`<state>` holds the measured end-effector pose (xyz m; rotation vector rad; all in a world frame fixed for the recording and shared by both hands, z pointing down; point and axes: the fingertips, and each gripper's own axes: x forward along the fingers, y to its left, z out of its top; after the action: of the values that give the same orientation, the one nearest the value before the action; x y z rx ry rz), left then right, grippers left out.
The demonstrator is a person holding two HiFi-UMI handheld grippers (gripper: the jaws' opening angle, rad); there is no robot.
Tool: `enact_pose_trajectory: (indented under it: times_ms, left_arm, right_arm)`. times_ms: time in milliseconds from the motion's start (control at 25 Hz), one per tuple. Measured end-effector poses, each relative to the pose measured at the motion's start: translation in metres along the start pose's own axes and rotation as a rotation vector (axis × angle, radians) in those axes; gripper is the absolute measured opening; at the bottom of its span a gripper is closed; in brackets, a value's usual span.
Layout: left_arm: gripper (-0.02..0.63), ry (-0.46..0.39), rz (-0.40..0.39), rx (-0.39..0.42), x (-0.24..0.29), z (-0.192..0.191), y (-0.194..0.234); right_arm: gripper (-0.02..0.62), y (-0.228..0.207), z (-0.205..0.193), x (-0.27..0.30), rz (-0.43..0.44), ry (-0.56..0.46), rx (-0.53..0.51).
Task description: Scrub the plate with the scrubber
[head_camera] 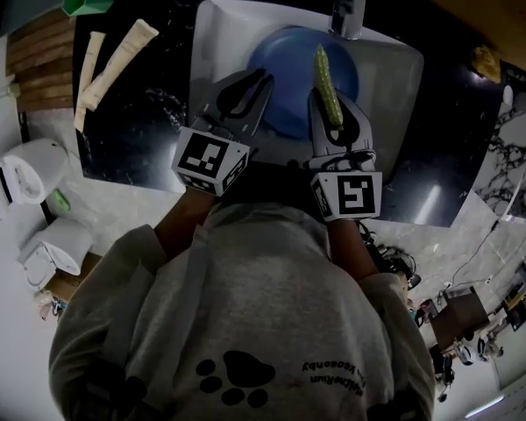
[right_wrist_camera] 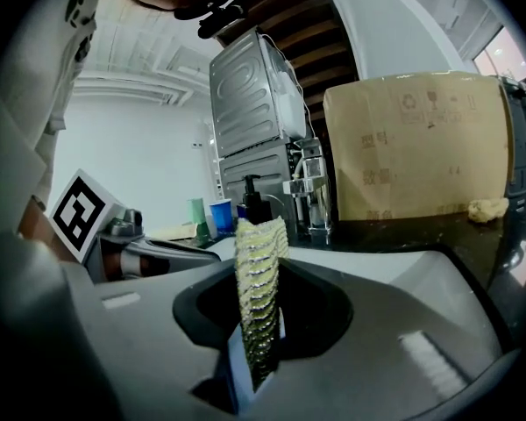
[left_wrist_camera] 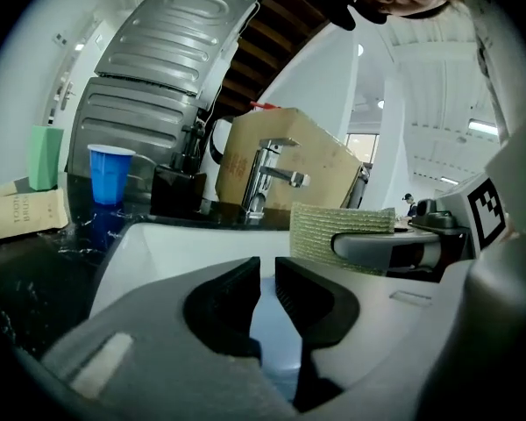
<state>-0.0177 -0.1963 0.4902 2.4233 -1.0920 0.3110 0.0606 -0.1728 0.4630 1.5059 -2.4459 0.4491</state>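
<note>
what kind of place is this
Most likely a kitchen sink area: a white sink with a faucet and a blue plate lying in it, set into a dark counter that holds a blue cup.

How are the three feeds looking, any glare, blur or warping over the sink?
Head view: dim, glare streaks on the black counter, blue plate legible. Left gripper view: fisheye-bent, overexposed at right. Right gripper view: dark corners, scrubber sharp.
</note>
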Motion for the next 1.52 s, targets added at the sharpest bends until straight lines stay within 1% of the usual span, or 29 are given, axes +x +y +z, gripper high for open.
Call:
enact_pose_trajectory:
  times_ms: [200,360,480,560,760,1040,1200,1360,1520]
  left_arm:
    - [0.058,0.134,0.055,-0.039,0.013,-0.025,0.015]
    - [0.118,0.234,0.095,-0.066,0.019,-0.044,0.024]
    - [0.127,0.306,0.134,-0.106,0.022,-0.059,0.034]
    - [0.152,0.35,0.163,-0.129,0.023,-0.068,0.04]
    - [0.169,0.446,0.209,-0.178,0.024,-0.089,0.051]
    - [0.169,0.554,0.246,-0.227,0.024,-0.113,0.059]
    - [0.169,0.583,0.249,-0.235,0.025,-0.12,0.059]
    - [0.167,0.596,0.276,-0.225,0.025,-0.123,0.06]
    - [0.167,0.631,0.301,-0.253,0.024,-0.131,0.06]
  right_arm:
    - [0.066,-0.007,-0.008,0.009,-0.001,0.016,0.003]
    - [0.066,-0.016,-0.017,0.014,-0.007,0.035,0.029]
    - [0.066,-0.021,-0.021,0.016,-0.012,0.047,0.064]
    - [0.066,-0.024,-0.022,0.019,-0.013,0.053,0.059]
    - [0.066,-0.026,-0.032,0.027,-0.003,0.084,0.057]
    - [0.066,-0.025,-0.041,0.037,0.02,0.112,0.065]
    - [0.066,-0.024,-0.038,0.039,0.029,0.097,0.065]
    - [0.066,-0.024,-0.035,0.038,0.032,0.089,0.062]
    - [0.066,-0.025,-0.034,0.036,0.026,0.081,0.073]
